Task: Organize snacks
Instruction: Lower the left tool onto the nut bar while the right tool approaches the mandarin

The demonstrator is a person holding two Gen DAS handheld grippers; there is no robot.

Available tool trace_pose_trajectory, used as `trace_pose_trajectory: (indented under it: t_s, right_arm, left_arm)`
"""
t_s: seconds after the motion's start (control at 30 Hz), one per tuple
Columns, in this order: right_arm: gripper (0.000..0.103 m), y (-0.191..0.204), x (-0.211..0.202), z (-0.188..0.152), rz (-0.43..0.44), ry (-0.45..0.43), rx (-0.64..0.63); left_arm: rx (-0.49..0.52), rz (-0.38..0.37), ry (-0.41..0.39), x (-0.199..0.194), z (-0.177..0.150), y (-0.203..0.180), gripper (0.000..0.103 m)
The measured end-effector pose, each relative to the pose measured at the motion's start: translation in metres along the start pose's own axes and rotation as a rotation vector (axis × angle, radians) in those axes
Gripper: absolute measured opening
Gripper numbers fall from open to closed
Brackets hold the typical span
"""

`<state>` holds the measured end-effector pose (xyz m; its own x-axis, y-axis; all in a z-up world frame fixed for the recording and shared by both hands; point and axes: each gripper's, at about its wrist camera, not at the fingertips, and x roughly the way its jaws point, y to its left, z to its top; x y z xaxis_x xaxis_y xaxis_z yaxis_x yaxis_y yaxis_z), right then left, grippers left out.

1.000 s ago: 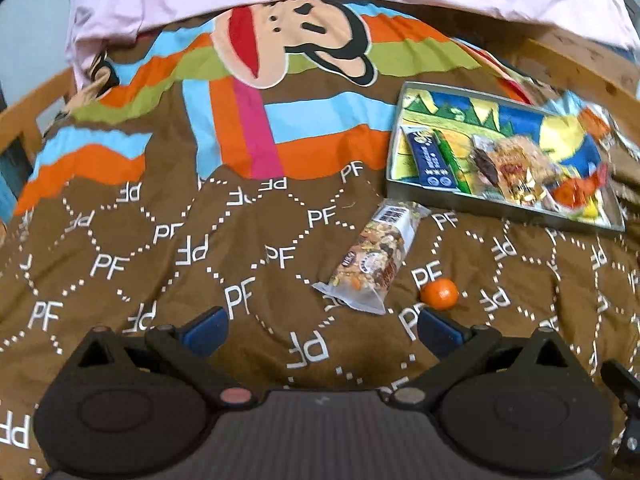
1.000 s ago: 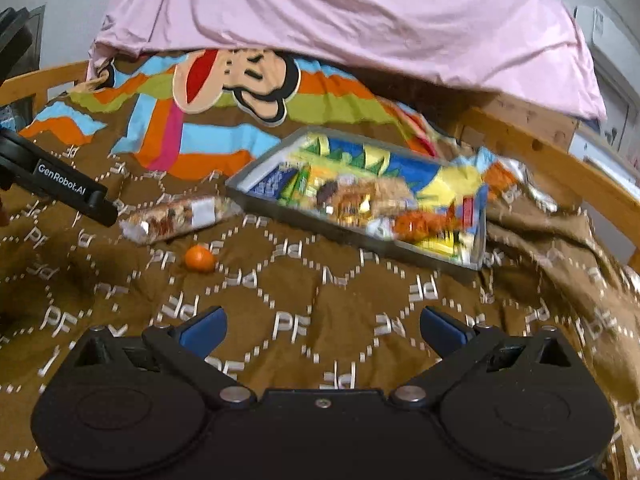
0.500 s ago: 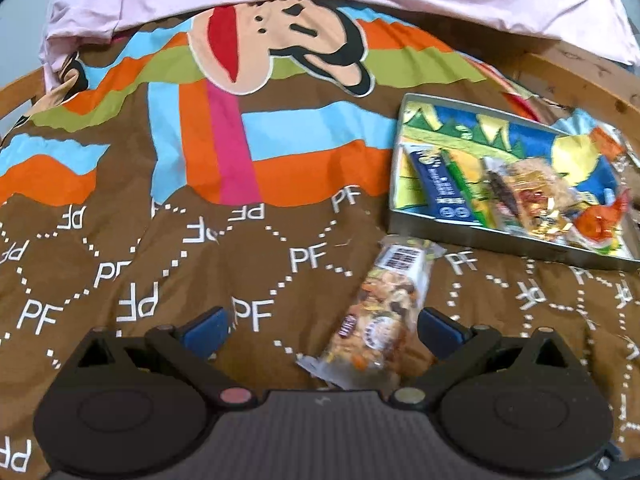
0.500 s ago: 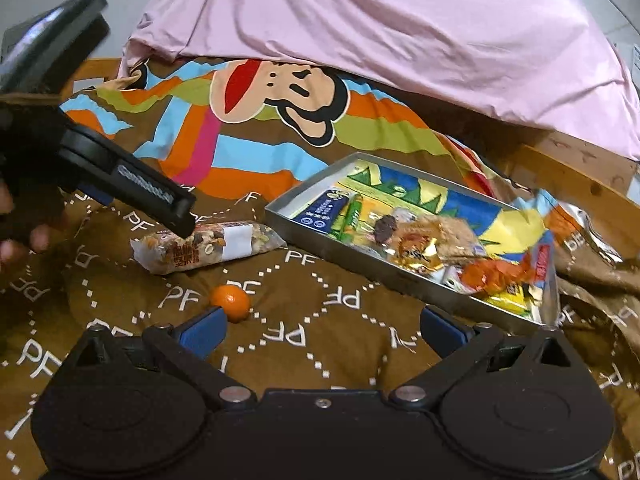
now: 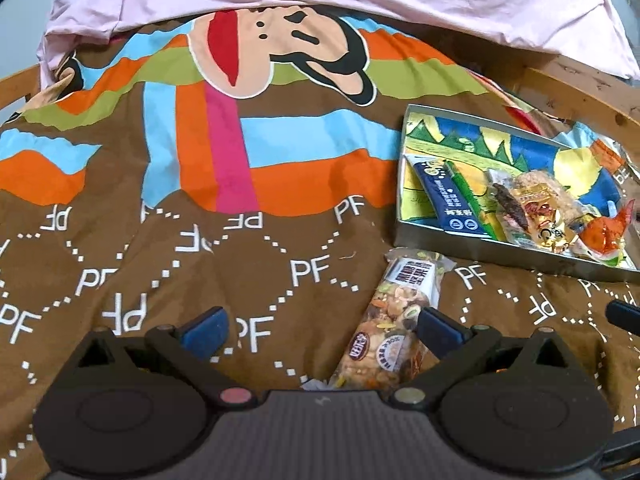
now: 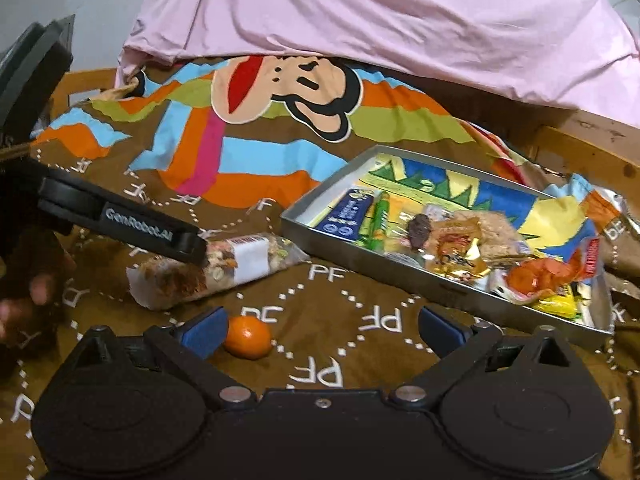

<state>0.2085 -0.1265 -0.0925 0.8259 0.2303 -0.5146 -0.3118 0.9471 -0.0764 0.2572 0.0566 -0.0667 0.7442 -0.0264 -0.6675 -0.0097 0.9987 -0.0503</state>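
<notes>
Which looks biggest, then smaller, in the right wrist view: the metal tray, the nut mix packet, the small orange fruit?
1. Metal tray, clearly the largest.
2. Nut mix packet, much smaller than the tray.
3. Small orange fruit, the smallest, even though it lies nearest the camera.

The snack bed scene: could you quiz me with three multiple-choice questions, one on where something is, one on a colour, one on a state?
1. Where does the nut-mix packet lie?
A. in the tray
B. on the blanket beside the tray
C. on the pink sheet

2. What colour is the small round fruit?
A. orange
B. green
C. purple

3. How is the left gripper?
A. shut on the fruit
B. shut, empty
C. open, over the packet

Answers: 1 B, it rests on the brown blanket just outside the metal tray. 2 A, plainly orange. 3 C, its blue pads stand wide apart.
</notes>
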Motion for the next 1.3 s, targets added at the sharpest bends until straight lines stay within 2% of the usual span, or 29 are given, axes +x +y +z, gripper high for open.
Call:
trace_pose_trajectory:
  t_s: [0.17,0.33,0.5,0.73,0.87,0.93,1.03,1.07,1.17,1.3]
  right_arm:
    - [0.099,0.010,0.005,0.001,0.034,0.007,-0.038]
    - [0.093,0.020,0.012,-0.006,0.031,0.041,-0.077]
    - [0.089,0.022,0.017,-0.009,0.041,0.040,-0.065]
    - [0.072,0.030,0.026,-0.012,0.083,0.049,-0.075]
    - [0.070,0.030,0.025,-0.012,0.102,0.052,-0.069]
    - [0.070,0.030,0.025,-0.013,0.120,0.056,-0.062]
    - [0.070,0.031,0.027,-0.012,0.138,0.071,-0.054]
    - [0.070,0.030,0.028,-0.012,0.145,0.076,-0.048]
    - [0.065,0.025,0.029,-0.011,0.174,0.091,0.002]
    - [0.052,0.022,0.031,-0.012,0.207,0.105,0.035]
  left_arm:
    - [0.062,-0.001,0.008,0.007,-0.003,-0.009,0.102]
    - [0.119,0.005,0.031,0.012,-0.008,-0.016,0.102]
    - [0.097,-0.010,0.036,0.014,-0.008,-0.014,0.102]
    - [0.093,-0.027,0.043,0.018,-0.010,-0.013,0.102]
    - [0.107,-0.033,0.056,0.020,-0.011,-0.014,0.100]
    - [0.102,-0.045,0.054,0.019,-0.011,-0.013,0.095]
    - [0.084,-0.107,0.064,0.018,-0.011,-0.010,0.083]
    - [0.078,-0.119,0.068,0.018,-0.011,-0.010,0.081]
    - [0.072,-0.162,0.072,0.020,-0.011,-0.009,0.073]
    - [0.037,-0.212,0.077,0.024,-0.008,-0.004,0.061]
